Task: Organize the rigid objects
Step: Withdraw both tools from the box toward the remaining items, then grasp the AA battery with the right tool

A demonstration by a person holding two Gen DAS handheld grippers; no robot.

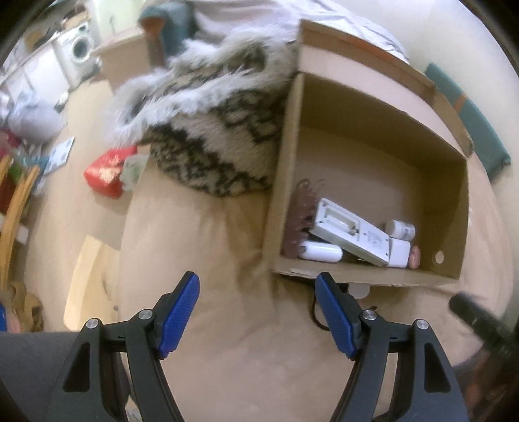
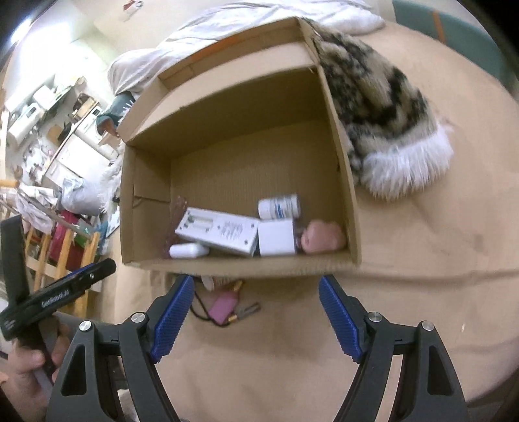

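Note:
An open cardboard box (image 1: 356,155) (image 2: 227,107) lies on a beige bed cover. Along its near wall it holds a white battery charger (image 1: 350,232) (image 2: 220,230), a white bottle (image 1: 400,229) (image 2: 279,205), a small white box (image 1: 399,253) (image 2: 277,242), a white oblong case (image 1: 319,252) (image 2: 188,250), a brown hair clip (image 1: 301,214) and a pink lump (image 2: 324,240). My left gripper (image 1: 258,282) is open over bare cover, left of the box's near corner. My right gripper (image 2: 256,282) is open just in front of the box. A pink adapter (image 2: 222,306) with a black cable lies on the cover between its fingers, untouched.
A patterned fur-trimmed garment (image 1: 211,113) (image 2: 382,107) lies against the box's side. A white duvet (image 2: 227,22) is behind it. A hand (image 2: 26,373) holding the other gripper shows at the right wrist view's left edge. Beyond the bed edge the floor has a red bag (image 1: 103,175) and wooden racks (image 2: 65,246).

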